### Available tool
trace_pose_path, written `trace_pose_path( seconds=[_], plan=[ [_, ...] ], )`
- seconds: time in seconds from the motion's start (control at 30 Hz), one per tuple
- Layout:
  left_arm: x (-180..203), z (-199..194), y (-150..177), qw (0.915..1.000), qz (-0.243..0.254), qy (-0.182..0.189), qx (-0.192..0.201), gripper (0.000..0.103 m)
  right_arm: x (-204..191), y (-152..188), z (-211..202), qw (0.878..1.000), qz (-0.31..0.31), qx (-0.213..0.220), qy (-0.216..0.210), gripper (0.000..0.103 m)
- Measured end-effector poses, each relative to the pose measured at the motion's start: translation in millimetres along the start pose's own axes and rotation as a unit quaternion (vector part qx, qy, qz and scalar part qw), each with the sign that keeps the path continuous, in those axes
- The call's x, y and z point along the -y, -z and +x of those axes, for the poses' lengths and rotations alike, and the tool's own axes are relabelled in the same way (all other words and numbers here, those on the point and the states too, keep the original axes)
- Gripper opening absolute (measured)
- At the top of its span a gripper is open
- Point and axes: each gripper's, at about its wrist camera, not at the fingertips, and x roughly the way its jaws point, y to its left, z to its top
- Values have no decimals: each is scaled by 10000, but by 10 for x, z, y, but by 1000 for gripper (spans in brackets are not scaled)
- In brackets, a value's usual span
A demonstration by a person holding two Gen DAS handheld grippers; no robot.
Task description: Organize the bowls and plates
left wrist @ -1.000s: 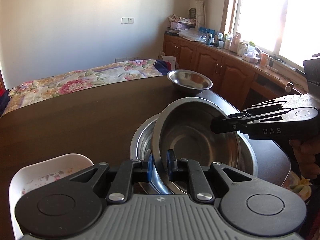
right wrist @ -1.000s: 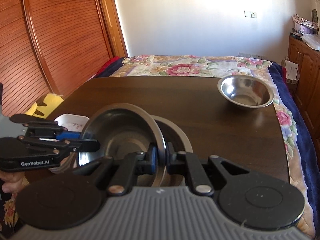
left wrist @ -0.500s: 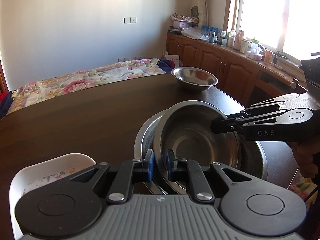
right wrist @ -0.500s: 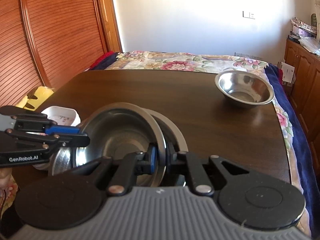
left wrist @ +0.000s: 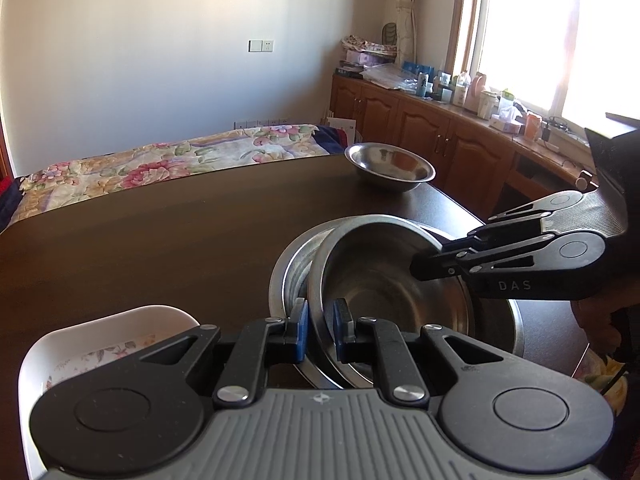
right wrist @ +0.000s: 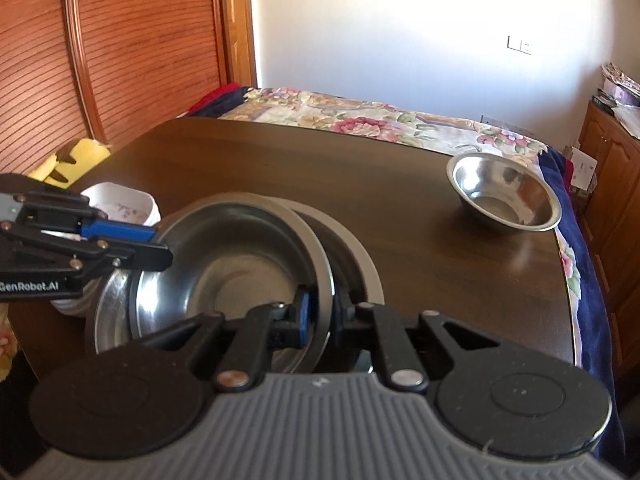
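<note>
A steel bowl [left wrist: 384, 284] sits tilted inside a larger steel basin [left wrist: 496, 324] on the dark wooden table [left wrist: 160, 232]. My left gripper [left wrist: 318, 326] is shut on the bowl's near rim. My right gripper [right wrist: 320, 310] is shut on the opposite rim; it also shows in the left wrist view [left wrist: 424, 268]. The bowl [right wrist: 240, 272] and basin [right wrist: 360, 264] show in the right wrist view, with the left gripper [right wrist: 160, 248] at the left. A smaller steel bowl [left wrist: 390, 166] stands alone at the table's far corner, also in the right wrist view [right wrist: 504, 190].
A white floral dish [left wrist: 100, 344] sits by the left gripper, also in the right wrist view [right wrist: 124, 204]. A floral bed [left wrist: 168, 160] lies beyond the table. Wooden cabinets [left wrist: 432, 132] with bottles run along the window side.
The held bowl has come down lower into the basin and sits less steeply tilted. Both grippers have stayed shut on its rim.
</note>
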Motion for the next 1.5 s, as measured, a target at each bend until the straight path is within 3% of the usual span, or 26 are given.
trace_pose_path(
  seconds=[0.37,0.4,0.5,0.6,0.77,0.8,0.93,1.0,1.13,1.2,1.33,1.5],
  plan=[
    [-22,1,-58,9999,103,-34,42,15,-3,31,-10,10000,20,40,-83,15],
    [-25,2,-70,9999,94,-21,38,15,-4,35,-20,9999,11,80,-82,17],
    [-29,-5,-100,9999,117,-57,65,15,11,38,-64,9994,111,229,-219,43],
    [-47,-6,-171,9999,124,-63,91,17,31,27,-123,9987,136,440,-196,44],
    [-34,53,-373,9994,200,-139,232,30,191,-16,-233,9954,312,881,-215,45],
    [-32,86,-416,9994,206,-142,241,37,234,-24,-252,9945,335,978,-178,46],
    [11,220,-597,9986,255,-303,342,73,409,-34,-259,9912,284,1289,102,58],
    [50,273,-666,9983,261,-310,427,77,533,-15,-250,9887,352,1439,226,69],
    [132,336,-736,9972,312,-299,610,95,759,24,-205,9854,472,1573,458,88],
    [176,371,-759,9969,365,-269,635,97,836,45,-182,9837,490,1581,701,92],
    [260,468,-860,9967,507,-264,573,98,1049,77,-134,9829,620,1568,746,103],
    [336,563,-1015,9954,759,-257,522,99,1225,72,-89,9837,584,1436,915,103]
  ],
)
